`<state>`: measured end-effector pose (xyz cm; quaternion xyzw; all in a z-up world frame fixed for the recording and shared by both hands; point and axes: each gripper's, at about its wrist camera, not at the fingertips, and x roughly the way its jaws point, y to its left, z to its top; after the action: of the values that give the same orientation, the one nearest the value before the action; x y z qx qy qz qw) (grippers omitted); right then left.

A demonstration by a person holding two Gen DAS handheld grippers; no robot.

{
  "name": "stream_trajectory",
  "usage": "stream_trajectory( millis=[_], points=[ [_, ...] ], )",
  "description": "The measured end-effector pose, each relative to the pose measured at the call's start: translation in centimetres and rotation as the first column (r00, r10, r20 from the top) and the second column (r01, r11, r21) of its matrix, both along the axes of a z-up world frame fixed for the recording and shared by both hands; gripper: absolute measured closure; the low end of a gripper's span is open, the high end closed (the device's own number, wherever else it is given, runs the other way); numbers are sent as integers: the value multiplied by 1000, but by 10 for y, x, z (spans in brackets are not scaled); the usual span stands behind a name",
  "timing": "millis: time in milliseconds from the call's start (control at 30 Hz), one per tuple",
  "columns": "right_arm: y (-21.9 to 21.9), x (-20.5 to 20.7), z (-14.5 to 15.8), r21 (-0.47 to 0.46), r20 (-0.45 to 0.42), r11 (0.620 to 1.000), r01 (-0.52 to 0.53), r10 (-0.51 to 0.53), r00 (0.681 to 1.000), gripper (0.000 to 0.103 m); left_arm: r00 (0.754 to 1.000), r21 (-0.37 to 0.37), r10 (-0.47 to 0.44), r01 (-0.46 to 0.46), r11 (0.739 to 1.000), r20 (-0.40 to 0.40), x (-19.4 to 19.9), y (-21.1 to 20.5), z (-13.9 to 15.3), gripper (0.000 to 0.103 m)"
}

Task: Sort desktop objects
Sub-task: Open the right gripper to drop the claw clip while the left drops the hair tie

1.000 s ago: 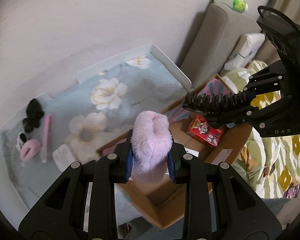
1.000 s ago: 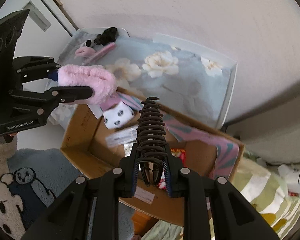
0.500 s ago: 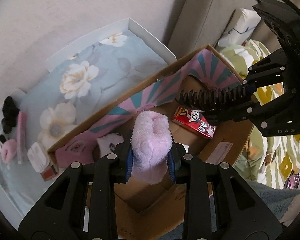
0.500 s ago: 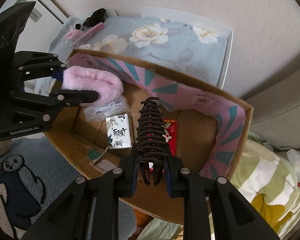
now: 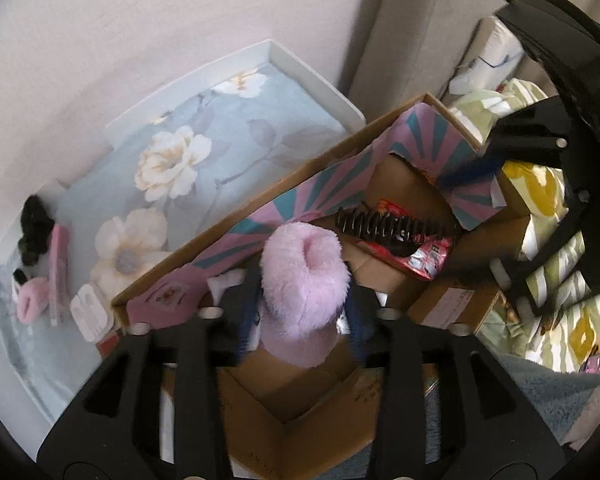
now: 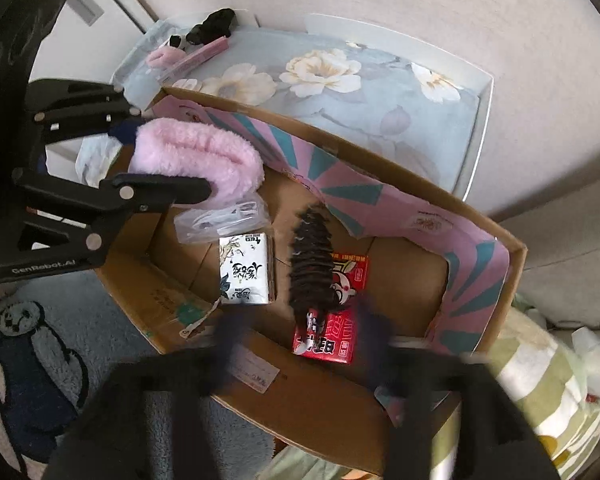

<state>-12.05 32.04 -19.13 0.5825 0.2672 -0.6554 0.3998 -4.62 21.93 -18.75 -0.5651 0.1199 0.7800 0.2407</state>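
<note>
A cardboard box (image 5: 284,404) (image 6: 324,392) with pink-and-teal lining stands open below both grippers. My left gripper (image 5: 300,312) has its jaws spread a little wider than the pink fluffy hair clip (image 5: 306,280) (image 6: 196,160), which sits loose between them over the box. My right gripper (image 6: 300,344) is open and blurred. The black claw hair clip (image 6: 312,260) (image 5: 384,226) has left it and lies in the box on a red packet (image 6: 336,320) (image 5: 416,252).
The box also holds a white patterned packet (image 6: 246,270) and a clear plastic bag (image 6: 224,220). Behind it a white tray (image 5: 312,76) with floral cloth carries a pink clip (image 5: 30,300), a pink comb (image 5: 58,272), a black hair tie (image 5: 36,220). A sofa stands at right.
My right gripper opened and the black claw clip dropped into the box onto the red packet. My left gripper's jaws widened around the pink fluffy clip. Both grippers came lower over the box.
</note>
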Motion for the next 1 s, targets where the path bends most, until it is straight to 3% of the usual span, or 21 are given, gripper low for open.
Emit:
stream_trajectory(
  millis=[33,67,200,300,467,633,933,1000],
  points=[
    [0,2,1,-1,-13,1000,-7,7,1000,0,1000,10,6,-6,1000,-1,1,-2,2,15],
    [0,3,2,-8,-13,1000,-12,12,1000,1,1000,23,9,-9,1000,-14,2,-5,4,1],
    [0,8,0,15,-50,999,-34,35,998,1,999,65,4,-1,998,-53,7,-11,13,0],
    [-1,8,-2,45,-101,998,-31,35,994,1,998,49,13,-10,999,-54,7,-14,12,0],
    [-2,6,3,15,-85,1000,-5,7,996,1,998,48,20,-17,999,-55,12,-23,14,0],
    [-8,12,12,5,-114,1000,1,0,993,1,999,108,42,-38,993,-32,13,-38,21,0],
    [-21,19,19,25,-66,997,72,-70,995,1,996,137,47,-37,990,-70,16,-63,39,0],
    [-23,22,27,-9,-79,996,86,-87,993,1,996,130,48,-37,991,-81,18,-68,42,0]
  ],
)
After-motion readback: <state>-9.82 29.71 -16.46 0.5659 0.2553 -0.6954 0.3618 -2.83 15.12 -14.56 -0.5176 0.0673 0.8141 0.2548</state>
